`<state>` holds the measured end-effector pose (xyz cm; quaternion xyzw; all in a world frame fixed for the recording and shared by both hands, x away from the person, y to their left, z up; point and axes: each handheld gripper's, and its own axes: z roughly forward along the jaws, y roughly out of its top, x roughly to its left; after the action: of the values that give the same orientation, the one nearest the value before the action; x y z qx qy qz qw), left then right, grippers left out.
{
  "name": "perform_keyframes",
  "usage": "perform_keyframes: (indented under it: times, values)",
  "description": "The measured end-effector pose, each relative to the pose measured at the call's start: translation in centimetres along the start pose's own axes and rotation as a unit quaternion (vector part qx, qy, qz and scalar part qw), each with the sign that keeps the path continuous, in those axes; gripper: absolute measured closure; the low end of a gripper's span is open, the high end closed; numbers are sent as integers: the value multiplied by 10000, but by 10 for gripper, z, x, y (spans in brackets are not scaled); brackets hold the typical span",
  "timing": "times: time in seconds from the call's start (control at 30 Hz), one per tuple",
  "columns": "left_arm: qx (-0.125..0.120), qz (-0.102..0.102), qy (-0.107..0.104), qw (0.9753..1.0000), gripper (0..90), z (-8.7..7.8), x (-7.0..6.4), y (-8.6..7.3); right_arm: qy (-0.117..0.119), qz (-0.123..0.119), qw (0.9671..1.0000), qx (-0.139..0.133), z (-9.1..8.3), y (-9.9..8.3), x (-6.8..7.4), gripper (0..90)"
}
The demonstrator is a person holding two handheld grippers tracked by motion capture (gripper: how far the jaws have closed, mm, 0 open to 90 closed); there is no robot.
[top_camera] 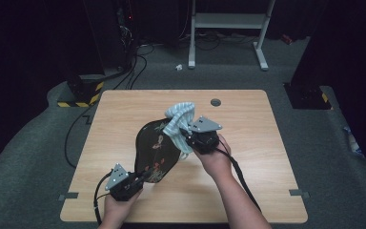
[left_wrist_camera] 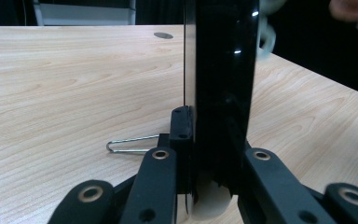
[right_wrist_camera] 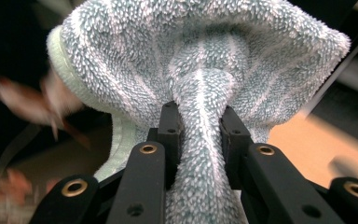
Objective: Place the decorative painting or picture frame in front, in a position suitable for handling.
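A black lacquered plate [top_camera: 153, 150] with a red flower pattern is held tilted up above the table, its near rim clamped in my left gripper [top_camera: 140, 179]. In the left gripper view the plate [left_wrist_camera: 221, 88] stands edge-on between the jaws of my left gripper [left_wrist_camera: 209, 140]. A pale blue-and-white striped terry cloth [top_camera: 177, 121] lies against the plate's upper part, bunched in my right gripper [top_camera: 189, 138]. The right gripper view has my right gripper [right_wrist_camera: 200, 126] shut on a twisted fold of the cloth [right_wrist_camera: 200, 70].
The wooden table [top_camera: 248, 143] has a round grey cable grommet [top_camera: 215, 102] near its far edge. A bent wire clip [left_wrist_camera: 130, 142] lies on the table beside the left jaws. Beyond the table stand a white desk frame [top_camera: 228, 28] and black cables on the floor.
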<state>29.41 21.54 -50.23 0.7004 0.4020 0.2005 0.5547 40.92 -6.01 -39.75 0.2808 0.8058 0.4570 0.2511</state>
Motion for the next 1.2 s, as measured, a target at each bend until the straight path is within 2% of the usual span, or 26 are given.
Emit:
perform_keyframes:
  times: [0.13, 0.2, 0.3, 0.4, 0.5, 0.67, 0.8, 0.87, 0.93, 1.0, 1.07, 1.1, 1.2]
  values:
    - [-12, -3, -3, 10000, 800, 0, 0, 0, 140, 56, 9980, 609, 21, -36, -1, 747]
    - [-12, 4, -1, 10000, 800, 0, 0, 0, 305, 108, 9951, 935, 34, -60, 3, 747]
    - [-15, 6, 0, 10000, 800, 0, 0, 0, 481, 117, 9913, 1219, 45, -84, 14, 749]
    - [-17, 6, -1, 10000, 800, 0, 0, 0, 687, 126, 9881, 1373, 48, -97, 22, 750]
    - [-11, 1, -7, 10000, 801, 0, 0, 0, 781, 48, 9869, 1415, 46, -101, 28, 750]
    - [-9, -16, -17, 10000, 801, 0, 1, 0, 917, 87, 9850, 1458, 41, -102, 31, 751]
    - [-15, -7, -21, 10000, 801, 1, 1, 0, 1010, -70, 9843, 1446, 33, -102, 41, 751]
    - [-13, -2, -21, 10000, 801, 1, 1, 0, 930, -183, 9850, 1439, 32, -102, 44, 750]
    - [-8, 3, -16, 10000, 801, 1, 0, 0, 848, -168, 9860, 1424, 33, -101, 41, 749]
    - [-1, 4, -15, 10000, 801, 1, 0, 0, 622, -113, 9876, 1435, 38, -99, 34, 747]
    - [1, 4, -21, 10000, 801, 1, 0, 0, 495, -20, 9891, 1390, 43, -96, 24, 746]
    - [2, 7, -22, 10000, 801, 1, 0, 0, 351, 91, 9904, 1337, 46, -93, 16, 746]
    - [9, 15, -22, 10000, 801, 1, 0, 1, 150, 189, 9929, 1168, 47, -82, 3, 746]
